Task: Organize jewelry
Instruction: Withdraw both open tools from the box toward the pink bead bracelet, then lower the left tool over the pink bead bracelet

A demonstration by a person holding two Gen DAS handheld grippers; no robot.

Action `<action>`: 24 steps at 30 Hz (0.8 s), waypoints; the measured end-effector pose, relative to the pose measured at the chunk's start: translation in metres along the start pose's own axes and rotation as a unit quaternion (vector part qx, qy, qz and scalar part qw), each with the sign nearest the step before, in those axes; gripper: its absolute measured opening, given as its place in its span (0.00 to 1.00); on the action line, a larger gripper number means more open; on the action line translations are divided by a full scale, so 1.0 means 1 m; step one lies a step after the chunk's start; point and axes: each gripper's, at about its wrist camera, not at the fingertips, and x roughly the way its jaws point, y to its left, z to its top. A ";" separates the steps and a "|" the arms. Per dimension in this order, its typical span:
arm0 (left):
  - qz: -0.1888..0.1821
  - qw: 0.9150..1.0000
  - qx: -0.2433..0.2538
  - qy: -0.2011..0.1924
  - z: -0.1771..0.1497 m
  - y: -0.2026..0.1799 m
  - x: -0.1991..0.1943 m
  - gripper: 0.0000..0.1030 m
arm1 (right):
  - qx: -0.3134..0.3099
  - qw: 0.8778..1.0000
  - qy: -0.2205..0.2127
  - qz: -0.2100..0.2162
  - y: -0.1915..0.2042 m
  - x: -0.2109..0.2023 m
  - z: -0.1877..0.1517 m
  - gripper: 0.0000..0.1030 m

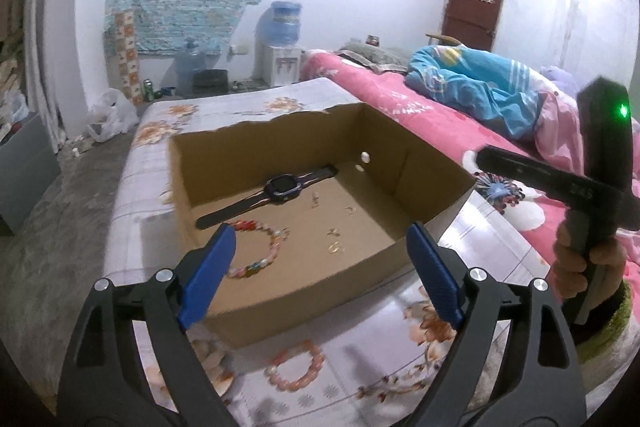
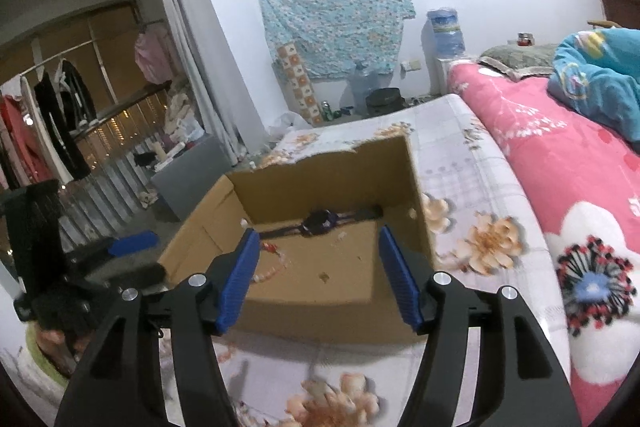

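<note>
An open cardboard box (image 1: 320, 291) lies on the flowered bed sheet and also shows in the right wrist view (image 2: 320, 319). Inside it lie a black smartwatch (image 1: 282, 187), a multicoloured bead bracelet (image 1: 260, 259) and small gold earrings (image 1: 335, 247). The watch (image 2: 320, 221) and the bracelet (image 2: 272, 269) show in the right wrist view too. A pink bead bracelet (image 1: 298, 367) lies on the sheet in front of the box. My left gripper (image 1: 320, 247) is open and empty above the box's near wall. My right gripper (image 2: 318, 251) is open and empty over the box.
A pink flowered blanket (image 2: 560, 167) and a blue quilt (image 1: 480, 83) lie to the right. The bed edge and concrete floor (image 1: 60, 219) are on the left. A water dispenser (image 1: 282, 43) stands at the far wall. The right hand-held tool (image 1: 600, 187) appears at the right.
</note>
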 end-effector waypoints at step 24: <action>0.098 0.980 -0.022 0.172 -0.097 0.017 0.031 0.82 | -0.036 0.974 0.190 -0.118 -0.001 0.032 -0.123 0.63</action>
